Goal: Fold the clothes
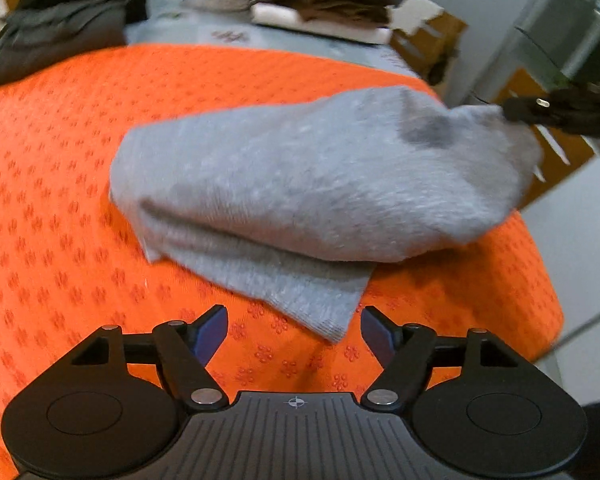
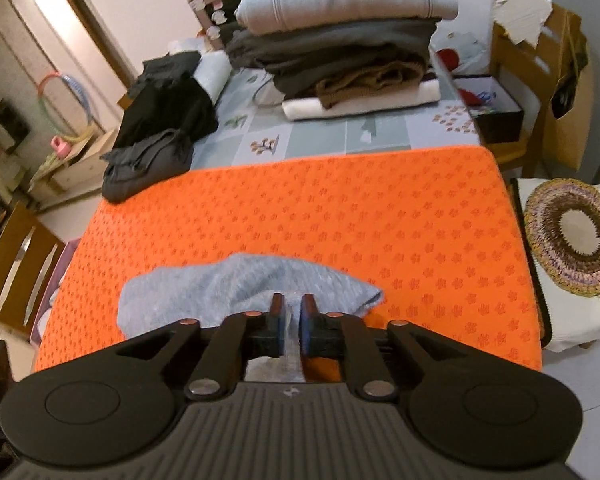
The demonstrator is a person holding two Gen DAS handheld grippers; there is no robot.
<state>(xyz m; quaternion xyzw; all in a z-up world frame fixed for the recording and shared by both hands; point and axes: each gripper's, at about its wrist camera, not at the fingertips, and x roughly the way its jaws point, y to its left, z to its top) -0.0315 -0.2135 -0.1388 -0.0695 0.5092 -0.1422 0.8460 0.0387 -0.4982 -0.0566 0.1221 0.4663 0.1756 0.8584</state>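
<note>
A grey knitted garment point(image 1: 320, 176) lies folded in layers on the orange dotted mat point(image 1: 60, 160). One corner of it points toward my left gripper point(image 1: 294, 320). That gripper hangs just in front of the corner, open, with nothing between its blue pads. My right gripper point(image 2: 293, 304) is at the garment's point(image 2: 228, 284) near edge in its own view. Its jaws stand a narrow gap apart with grey fabric in the gap. In the left wrist view, the right gripper's tip point(image 1: 516, 110) meets the garment's raised far end.
Behind the mat point(image 2: 340, 208), a tall stack of folded clothes point(image 2: 340, 40) stands on the table. A heap of dark garments point(image 2: 160, 128) lies at the back left. A stool with a round woven cushion point(image 2: 572, 236) stands right of the table, a wooden chair point(image 2: 16, 268) left.
</note>
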